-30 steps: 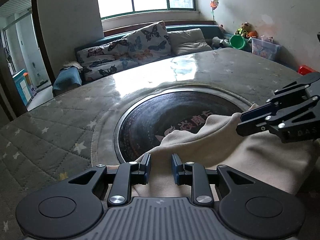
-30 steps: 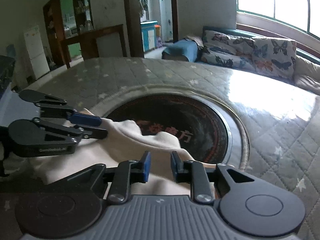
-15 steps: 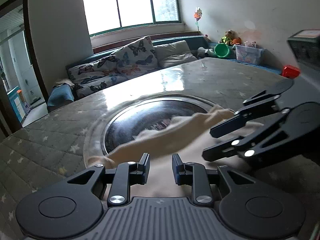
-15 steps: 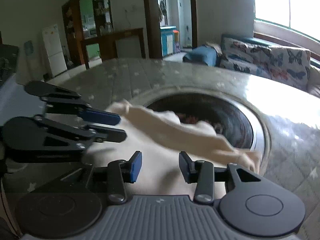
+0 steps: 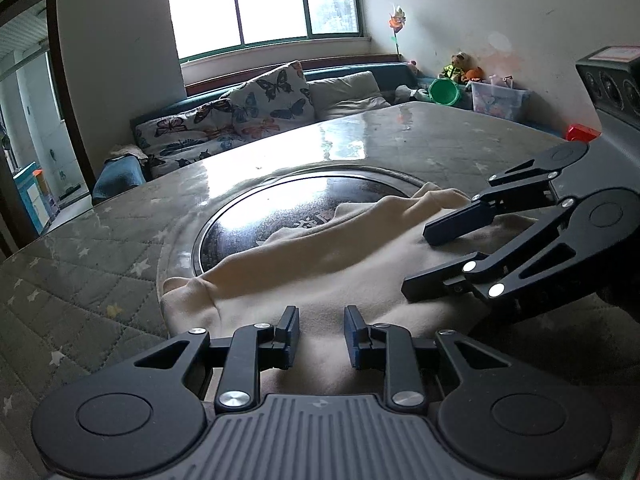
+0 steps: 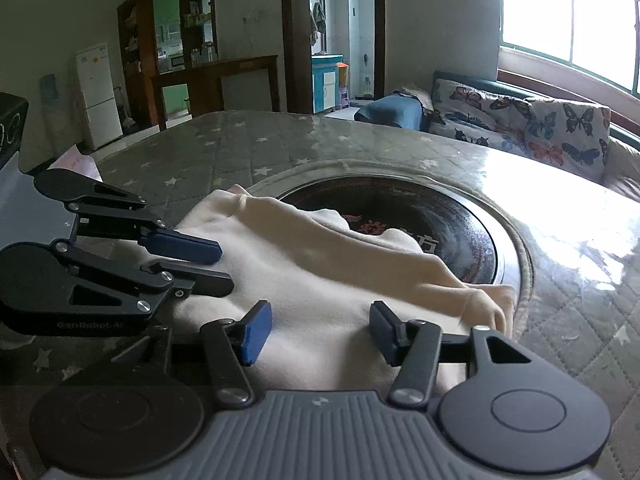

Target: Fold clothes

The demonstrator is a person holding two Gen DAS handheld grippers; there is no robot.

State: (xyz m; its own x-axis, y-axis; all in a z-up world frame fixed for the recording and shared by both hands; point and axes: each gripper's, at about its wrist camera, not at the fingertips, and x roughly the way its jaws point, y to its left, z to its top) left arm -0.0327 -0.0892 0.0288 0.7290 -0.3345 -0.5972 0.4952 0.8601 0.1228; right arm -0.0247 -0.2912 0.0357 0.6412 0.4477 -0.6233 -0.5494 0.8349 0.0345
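Cream garment lies bunched along the table's near edge, and its far folded edge drapes over the rim of the dark round inset at the table's centre. It looks part-folded: one doubled ridge runs across it, so probably a first fold laid down.

Right tool: jaws have just been opening and now stand wide over the cloth, pads not pressing it. Reads as a release after laying the fold; that corner rests on the table by itself.

Left tool: jaws narrow with a gap. Cloth sits under and between them, but I can't tell whether the pads pinch it; the near hem is hidden behind the tool body.

Both tools sit side by side at the near hem, pitched down toward the table, a sensible spot to regrip for the next fold. Risk: loose ridge on the slick inset could slide when pulled.
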